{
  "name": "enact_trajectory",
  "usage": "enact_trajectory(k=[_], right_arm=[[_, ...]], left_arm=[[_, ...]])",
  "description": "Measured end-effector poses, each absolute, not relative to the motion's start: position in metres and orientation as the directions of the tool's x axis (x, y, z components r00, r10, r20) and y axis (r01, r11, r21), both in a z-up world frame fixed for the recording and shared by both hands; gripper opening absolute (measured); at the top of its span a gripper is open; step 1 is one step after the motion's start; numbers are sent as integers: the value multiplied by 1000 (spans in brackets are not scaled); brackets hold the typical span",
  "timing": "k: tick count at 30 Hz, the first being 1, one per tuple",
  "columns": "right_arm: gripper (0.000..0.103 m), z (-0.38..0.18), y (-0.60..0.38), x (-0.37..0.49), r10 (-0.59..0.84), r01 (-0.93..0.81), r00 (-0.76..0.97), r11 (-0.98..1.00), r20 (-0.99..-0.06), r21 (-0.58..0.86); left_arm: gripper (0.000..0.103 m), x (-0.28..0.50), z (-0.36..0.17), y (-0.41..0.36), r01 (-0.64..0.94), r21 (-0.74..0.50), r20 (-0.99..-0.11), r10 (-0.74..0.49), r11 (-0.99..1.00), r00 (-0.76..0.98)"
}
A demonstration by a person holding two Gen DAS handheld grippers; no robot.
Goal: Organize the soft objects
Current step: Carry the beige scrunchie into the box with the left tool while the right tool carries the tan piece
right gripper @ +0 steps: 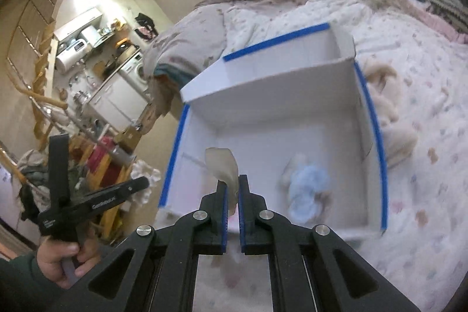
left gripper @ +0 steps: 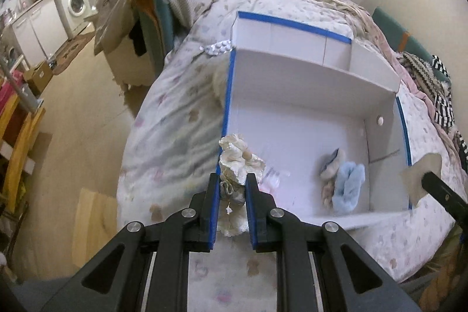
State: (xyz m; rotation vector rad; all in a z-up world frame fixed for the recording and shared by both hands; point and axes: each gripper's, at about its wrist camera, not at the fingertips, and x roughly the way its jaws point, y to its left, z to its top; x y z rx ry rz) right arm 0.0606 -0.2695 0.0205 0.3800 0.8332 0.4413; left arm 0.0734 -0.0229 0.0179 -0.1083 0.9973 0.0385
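Left wrist view: the left tongs [left gripper: 233, 180] are clamped tight on a cream ruffled scrunchie [left gripper: 238, 163]. It's held up over the near left corner of the white box [left gripper: 307, 119]. The scrunchie's long axis runs along the fingers, with the frilly end sticking out past the tips toward the box and the other end hanging back between the pads.

In the right wrist view, the right tongs [right gripper: 232, 180] are pinched nearly closed on a thin beige soft piece [right gripper: 222, 165]. That piece points up and away from the tips, leaning a bit left, over the box's near left part.

The box, edged with blue tape [left gripper: 226, 95], is sat on the bed's patterned quilt [left gripper: 175, 113]. A light blue fluffy item [left gripper: 349, 186] is lying inside near the right wall, long axis roughly front to back, touching a grey-beige fuzzy one [left gripper: 332, 161].
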Motion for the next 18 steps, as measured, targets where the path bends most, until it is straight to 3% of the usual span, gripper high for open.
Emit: enact_trajectory(k=[9,18], right_arm=[[8,-4,-277,121,391,-172,613,914,-686,367],[8,-31,-281,138,352,-107,580,927,-735,360]], left_arm=[[16,131,0,-40,-69,-74,-855,-27,995,518],[16,152,-31,-46,-49,-77,-873,-44,996,485]])
